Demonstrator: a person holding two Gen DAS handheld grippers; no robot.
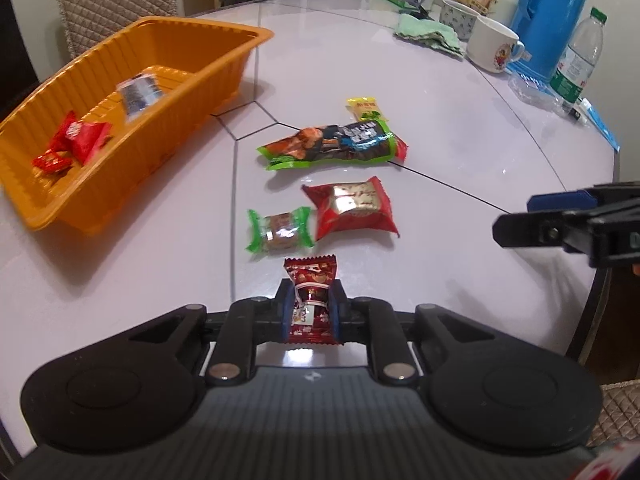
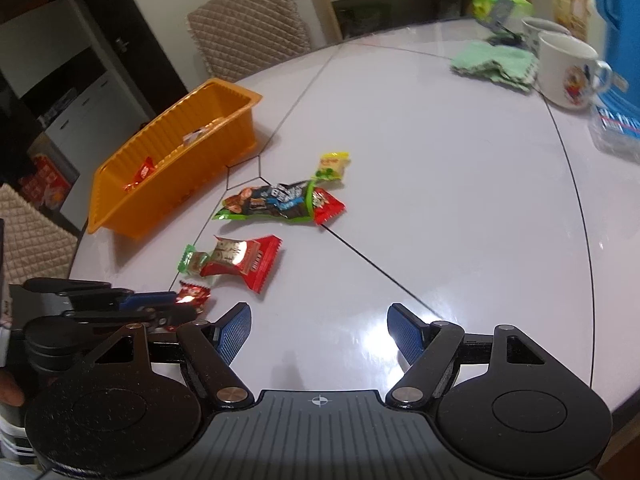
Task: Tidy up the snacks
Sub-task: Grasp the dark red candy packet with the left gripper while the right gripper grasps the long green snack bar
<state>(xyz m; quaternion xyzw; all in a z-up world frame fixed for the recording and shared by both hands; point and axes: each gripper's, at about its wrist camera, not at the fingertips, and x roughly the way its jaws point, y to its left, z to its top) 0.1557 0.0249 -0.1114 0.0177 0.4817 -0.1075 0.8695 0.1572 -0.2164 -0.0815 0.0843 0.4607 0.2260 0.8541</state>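
Far left on the table sat the orange tray (image 1: 132,152), already holding two red packets (image 1: 74,144) and a silvery-blue one (image 1: 138,94). Right of it, loose on the white table (image 1: 440,160): a small yellow packet (image 1: 362,109), a long green-edged snack bag (image 1: 328,146) lying over a red packet's end, a red-and-gold wrapped cake (image 1: 354,208), and a green-wrapped sweet (image 1: 280,230) just beside it. Nearest me, my left gripper (image 1: 311,312) had its blue pads pressed onto the middle of a dark red candy packet (image 1: 310,300), which rested on the table at the near edge of the cluster. Risk as I judged it: the pinch sat on a slick, crinkled wrapper, so it could slide out on the carry to the tray; a low lift could also nudge the green sweet ahead. My right gripper (image 2: 320,332) held nothing, jaws spread wide over bare table, well clear to the right. Both tools pointed steeply down toward the tabletop, the left low over its packet, the right hovering beside it.
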